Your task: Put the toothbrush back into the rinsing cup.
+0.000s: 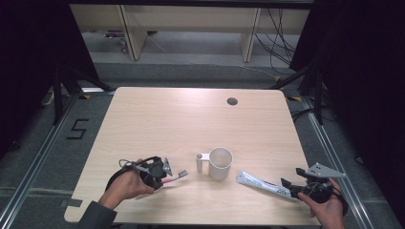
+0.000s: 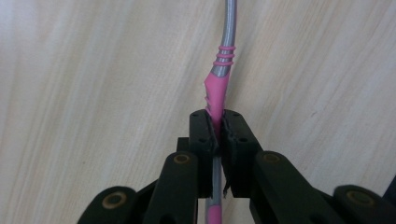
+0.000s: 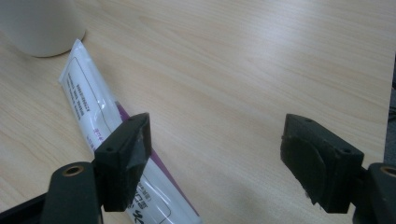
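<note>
- L gripper (image 2: 215, 122) is clamped on the toothbrush (image 2: 219, 88), pads pinching the pink part of the handle; in the high view it sits at the front-left of the table (image 1: 157, 114), brush head (image 1: 182, 173) pointing toward the mug (image 1: 220, 163).
- Step in hand, as I read it: carry the brush to the mug and drop it in, handle down or head up.
- To do it well: keep the pinch tight, the handle is thin and could pivot btwn the pads. Lift clear of the table first, then tip the brush upright before reaching the rim.
- Come in above the mug opening, not from the side, or it may get knocked; the handle (image 1: 200, 161) faces left.
- R gripper (image 3: 215, 154) is released, jaws wide apart, left one over the toothpaste tube (image 3: 88, 105), nothing pinched; it rests front-right.
- Brush look: slim, curved grey shaft w/ pink grip section and thin pink rings, pale bristles.
- Tube: white w/ purple stripe and small print, lying flat, just right of the mug, slanting toward the R gripper.
</note>
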{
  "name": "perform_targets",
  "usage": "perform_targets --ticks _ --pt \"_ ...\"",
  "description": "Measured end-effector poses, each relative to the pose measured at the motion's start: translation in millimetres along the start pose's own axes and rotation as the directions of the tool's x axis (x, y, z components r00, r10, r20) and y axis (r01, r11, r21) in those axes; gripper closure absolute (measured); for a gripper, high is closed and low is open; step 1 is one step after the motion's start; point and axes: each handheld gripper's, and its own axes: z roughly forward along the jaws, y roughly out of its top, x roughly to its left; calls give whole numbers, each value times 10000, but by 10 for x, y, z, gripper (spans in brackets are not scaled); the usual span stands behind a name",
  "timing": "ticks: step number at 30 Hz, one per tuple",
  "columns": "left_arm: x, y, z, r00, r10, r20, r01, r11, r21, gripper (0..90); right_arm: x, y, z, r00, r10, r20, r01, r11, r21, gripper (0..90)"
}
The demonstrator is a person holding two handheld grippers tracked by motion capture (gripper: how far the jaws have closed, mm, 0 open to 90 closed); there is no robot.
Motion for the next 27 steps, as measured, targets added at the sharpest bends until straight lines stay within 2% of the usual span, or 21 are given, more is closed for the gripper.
perform_targets --ticks 2,4,6,7,9,10,12,13,14,15,17,18,19,20,22,24,27 --pt "10 -24 -44 9999 -114 16 115 9996 -255 830 20 0 -3 9997 224 1 -224 9997 37 257" --pt "22 -37 -92 9998 -211 -62 207 9982 -571 830 22 -1 -2 9998 195 34 -195 9998 -22 257" --pt "25 -50 -143 9992 -411 -24 406 9923 -1167 830 17 1 -2 9998 182 22 -182 9998 -60 257" --pt "35 -56 -163 9989 -435 160 453 9895 -1375 830 -5 2 6 10000 -13 -11 13 9999 -130 257" --pt "45 -69 -191 9984 -544 183 568 9821 -1796 830 -5 1 3 10000 -31 -52 31 10000 -59 257" --pt "44 -78 -195 9979 -613 232 647 9776 -2001 830 17 1 -1 9999 152 -24 -152 9999 0 256" --pt "37 -90 -210 9947 -985 304 1029 9666 -2349 830 5 3 7 9999 88 -125 -88 10000 -3 257" --pt "43 -97 -219 9950 -941 333 995 9629 -2508 830 5 5 2 9999 76 -134 -75 10000 47 256" --pt "38 -101 -220 9938 -1077 280 1113 9542 -2777 829 0 5 3 10000 -5 -94 5 10000 1 256" --pt "47 -108 -229 9945 -947 447 1035 9540 -2814 829 -2 3 10 10000 -4 -86 4 10000 -60 256" --pt "52 -118 -235 9931 -1146 234 1161 9417 -3157 830 -10 3 10 9999 -103 -66 103 9999 -6 256" --pt "48 -124 -240 9923 -1229 176 1218 9350 -3331 830 -1 -1 17 9999 -6 -143 6 10000 21 256" --pt "49 -126 -243 9918 -1275 122 1237 9286 -3498 830 33 -4 9 9994 320 -101 -318 9994 126 256" --pt "43 -132 -248 9907 -1350 194 1328 9219 -3639 830 29 -2 13 9996 237 -122 -236 9996 122 256" --pt "28 -134 -253 9912 -1325 34 1228 9079 -4008 830 22 -2 14 9999 97 -50 -97 10000 17 256" --pt "14 -142 -261 9902 -1398 3 1254 8875 -4434 830 22 -1 12 9999 113 -44 -113 9999 14 256" --pt "2 -152 -273 9851 -1711 -196 1375 8497 -5090 830 34 -3 15 9993 327 -172 -324 9993 198 256"
